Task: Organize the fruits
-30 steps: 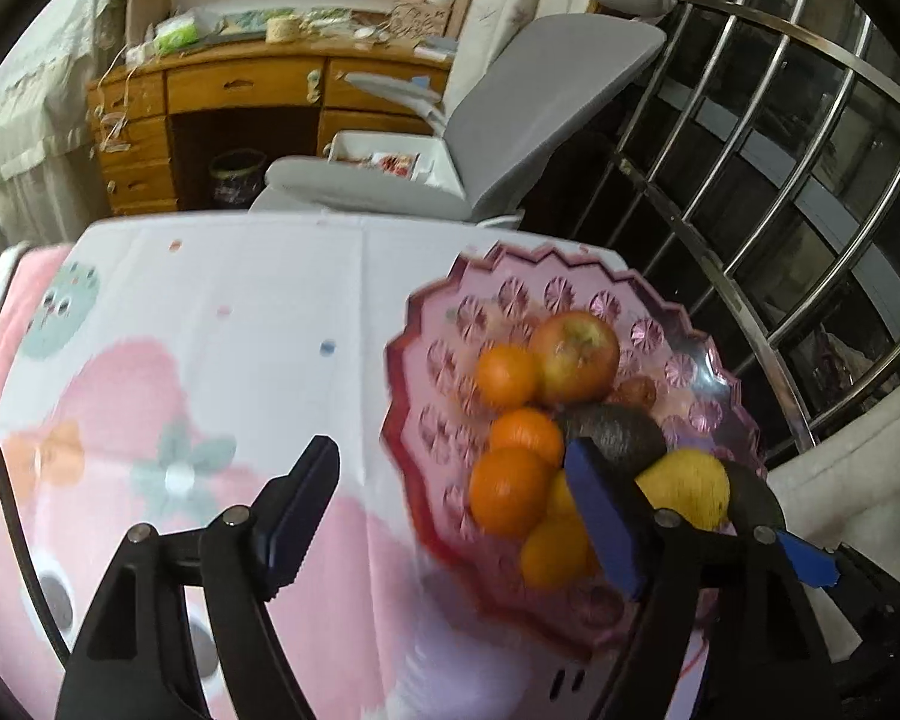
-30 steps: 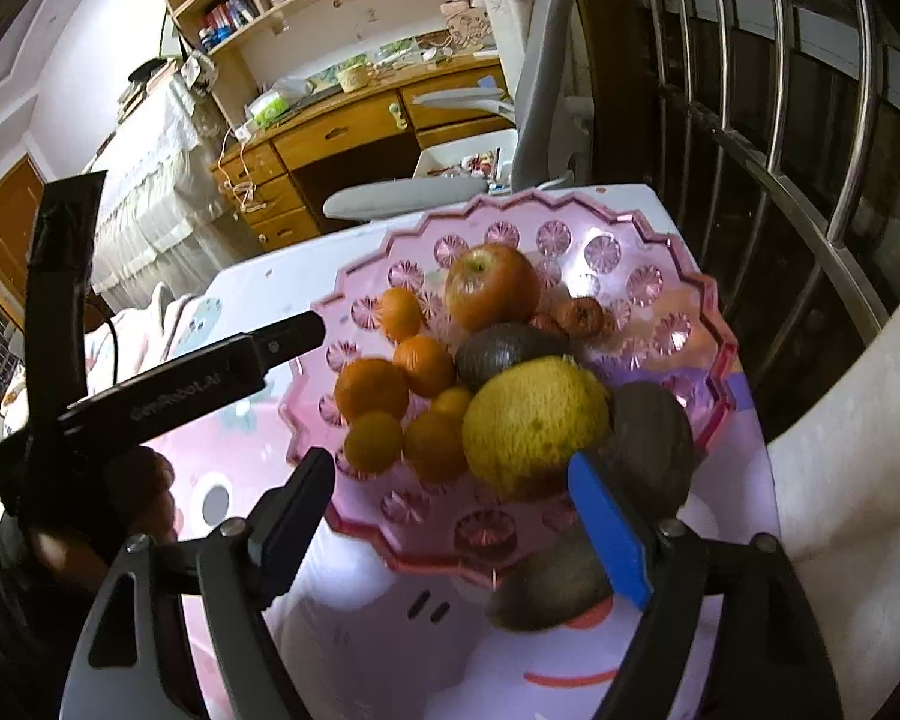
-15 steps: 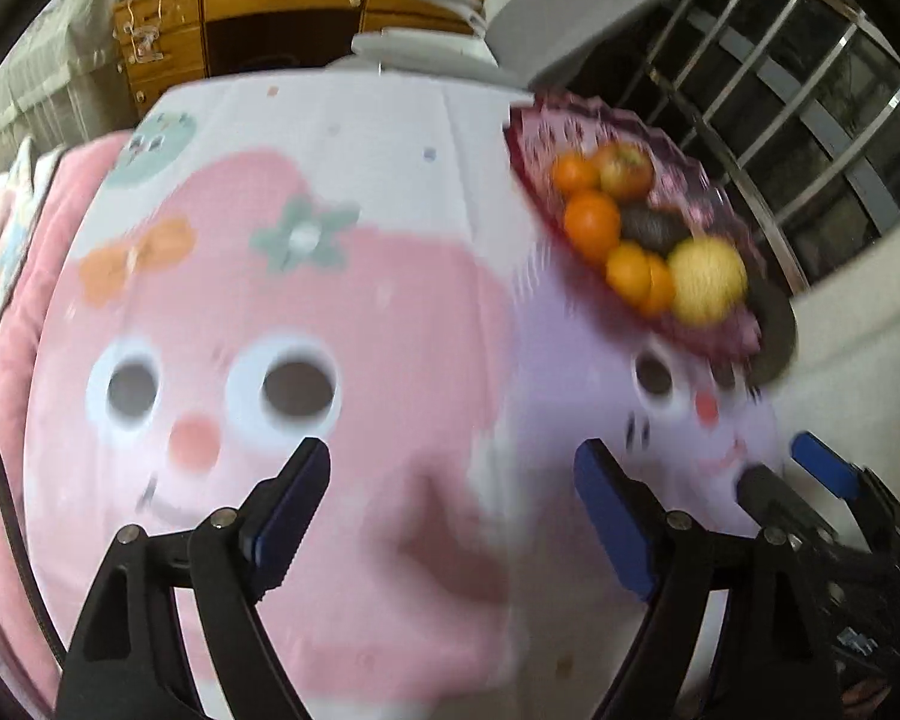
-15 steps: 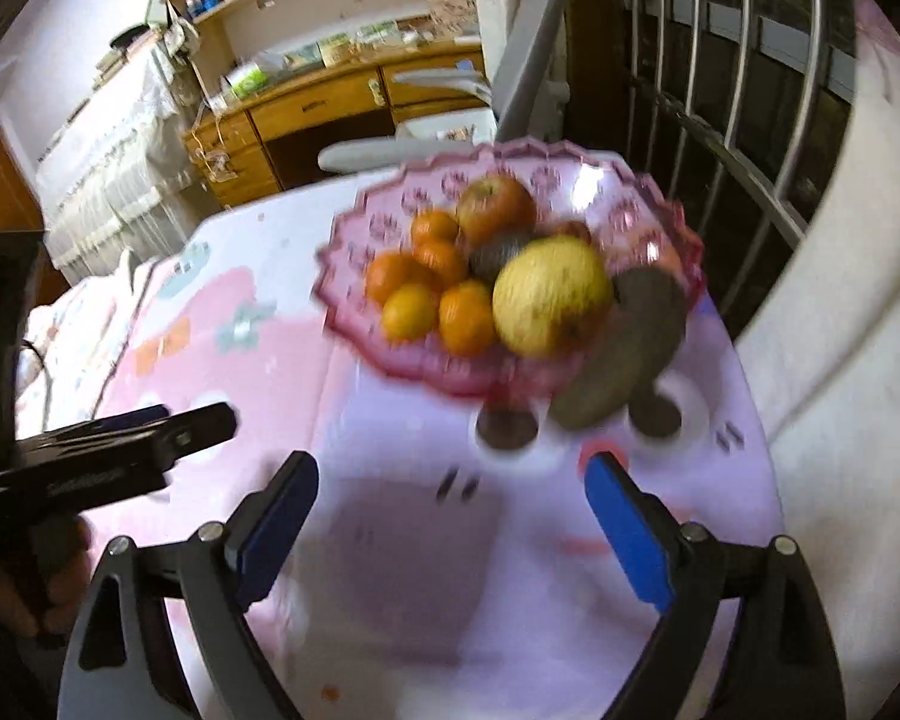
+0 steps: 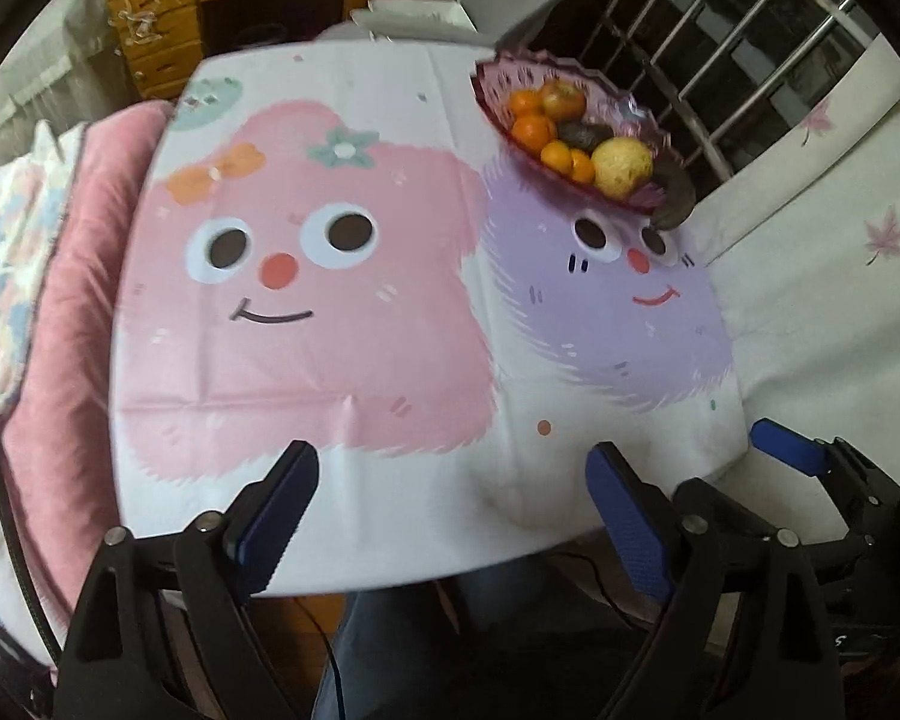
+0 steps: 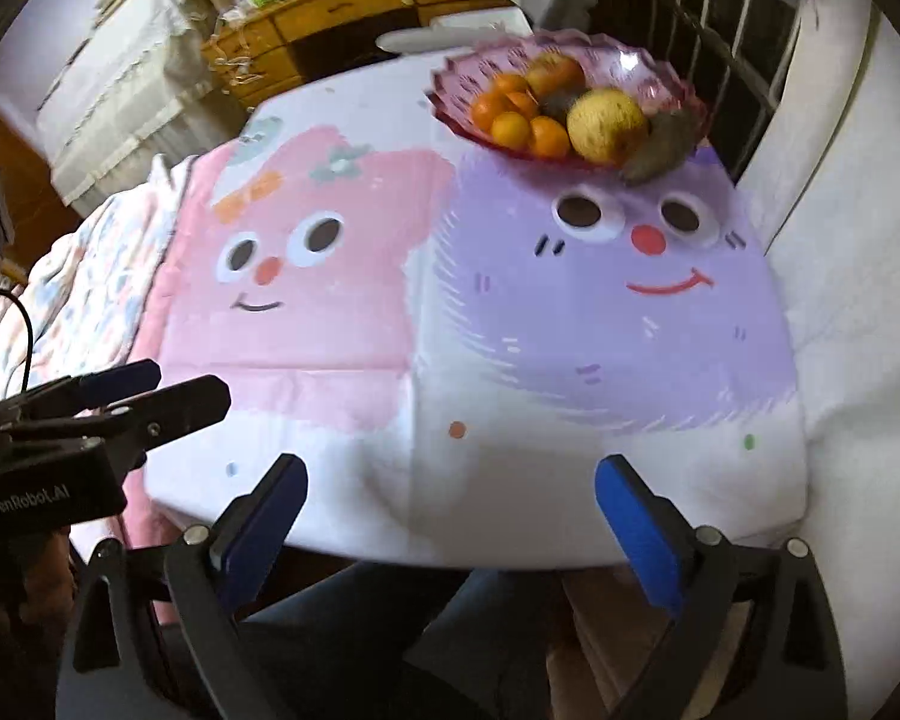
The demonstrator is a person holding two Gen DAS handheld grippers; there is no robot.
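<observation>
Two grippers, both spread wide and carrying nothing. Left gripper (image 5: 450, 510) hangs over the near table edge, angled steeply down, blue pads well apart; its jaws have just been opening, nothing between them. Right gripper (image 6: 450, 525) is in the same pose over the near edge on the purple side, jaws also just been opening, gap clear. From the right wrist view the left one shows up at the left margin as a black body with a printed label; from the left wrist view the right one's blue pad pokes in at far right.

Under both: tablecloth (image 6: 570, 432) with a pink cartoon face and a purple one, no loose fruit on it that I can see. The person's legs sit below the table edge.

Pink scalloped bowl (image 6: 684, 75) sits at the far right corner, next to the window bars. Fruit is all piled in it: oranges (image 6: 510, 129), apple (image 6: 555, 75), big yellow fruit (image 6: 607, 125), dark avocado (image 5: 582, 133). One dark elongated fruit (image 6: 657, 150) leans over the bowl's near rim, so not fully seated.

My read: both tools sit clear of the bowl because there is nothing left to carry, so the job looks done or nearly so. Only risk I see is that rim fruit rolling out.
</observation>
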